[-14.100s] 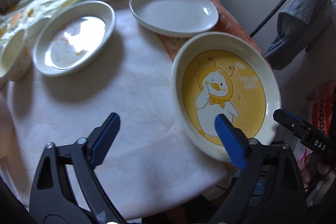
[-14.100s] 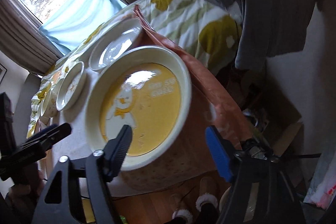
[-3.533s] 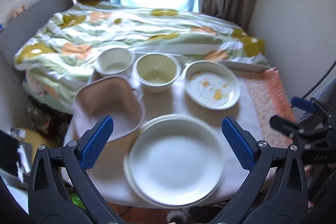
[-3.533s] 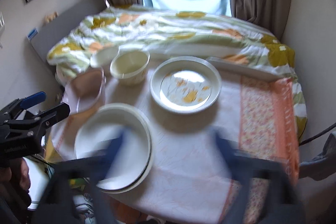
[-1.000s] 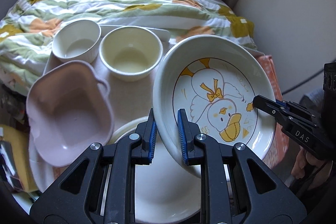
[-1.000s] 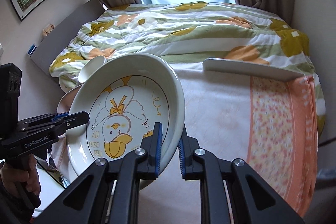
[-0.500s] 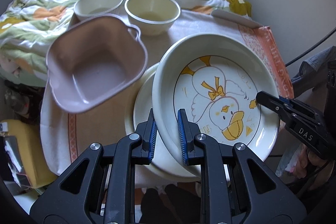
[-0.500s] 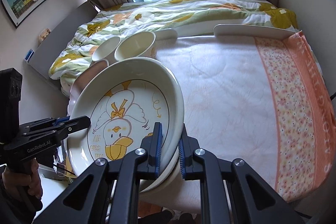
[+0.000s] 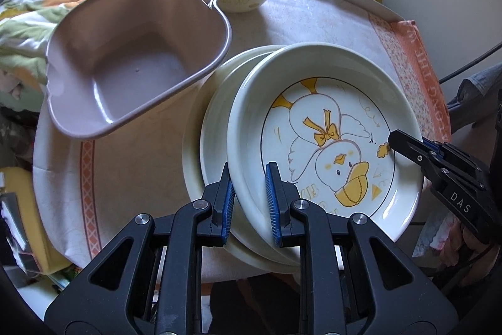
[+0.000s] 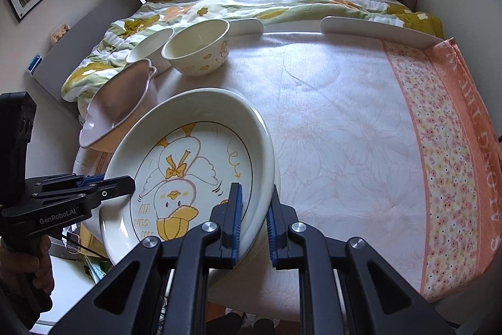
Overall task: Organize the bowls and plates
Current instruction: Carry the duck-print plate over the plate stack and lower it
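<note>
Left gripper and "DAS" right gripper clamping duck plate rim

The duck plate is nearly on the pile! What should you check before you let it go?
1. Left claw shut on the duck plate: ok.
2. Right claw shut on the opposite rim: ok.
3. Duck plate over the stacked plates: ok, shifted a bit right.
4. Duck plate resting flat on the stack: cannot tell.
5. Pink bowl apart from the duck plate: ok.
6. Cream bowl out of the way: ok.
</note>
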Available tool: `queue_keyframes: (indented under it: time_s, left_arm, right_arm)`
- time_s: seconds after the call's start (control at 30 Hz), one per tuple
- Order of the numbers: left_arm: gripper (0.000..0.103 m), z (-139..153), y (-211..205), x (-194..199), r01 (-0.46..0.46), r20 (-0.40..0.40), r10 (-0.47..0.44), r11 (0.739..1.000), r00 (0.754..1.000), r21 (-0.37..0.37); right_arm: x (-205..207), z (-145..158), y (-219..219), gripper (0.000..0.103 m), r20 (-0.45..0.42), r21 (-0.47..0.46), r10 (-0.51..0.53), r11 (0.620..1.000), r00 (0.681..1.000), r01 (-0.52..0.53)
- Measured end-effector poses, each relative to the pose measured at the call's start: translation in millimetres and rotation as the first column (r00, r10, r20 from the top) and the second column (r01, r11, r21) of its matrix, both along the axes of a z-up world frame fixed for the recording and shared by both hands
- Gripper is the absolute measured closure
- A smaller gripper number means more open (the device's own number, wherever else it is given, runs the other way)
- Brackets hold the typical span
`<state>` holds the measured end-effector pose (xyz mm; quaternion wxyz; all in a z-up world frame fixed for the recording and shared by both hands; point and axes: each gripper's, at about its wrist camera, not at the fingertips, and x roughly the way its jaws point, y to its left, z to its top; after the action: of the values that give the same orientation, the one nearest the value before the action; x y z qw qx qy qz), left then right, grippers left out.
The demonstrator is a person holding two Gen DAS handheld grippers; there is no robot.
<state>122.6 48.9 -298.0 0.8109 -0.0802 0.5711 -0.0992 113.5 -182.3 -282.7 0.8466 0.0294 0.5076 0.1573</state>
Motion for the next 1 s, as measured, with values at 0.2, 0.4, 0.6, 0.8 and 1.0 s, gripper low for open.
queue_keyframes:
  time_s: [0.2,0.4,0.6,0.8,1.0]
  left_arm:
    - [0.086,-3.5,-6.4,3.0,0.011,0.001,-0.011,1.000,1.000,0.014]
    - [0.085,-4.9,-21.4,5.7,0.041,0.016,-0.043,0.993,0.999,0.110]
    - [0.084,-1.8,-34.3,6.8,0.066,0.045,-0.079,0.968,0.996,0.244]
    - [0.084,-0.8,-39.3,5.9,0.068,0.066,-0.095,0.943,0.993,0.326]
    - [0.083,-0.8,-48.0,2.6,0.078,0.085,-0.123,0.912,0.989,0.403]
  right_arm:
    - [0.4,-4.0,-1.4,0.090,-0.004,0.008,-0.015,1.000,1.000,0.015]
    - [-0.2,-3.3,-1.4,0.090,0.001,-0.008,-0.011,1.000,1.000,0.011]
    - [-2.3,-3.5,-1.0,0.090,0.010,-0.014,-0.005,1.000,1.000,0.005]
    - [-2.1,-5.3,2.4,0.090,0.010,-0.022,0.011,1.000,1.000,-0.011]
    - [-2.8,-4.9,3.8,0.090,0.021,-0.037,0.019,0.999,1.000,-0.018]
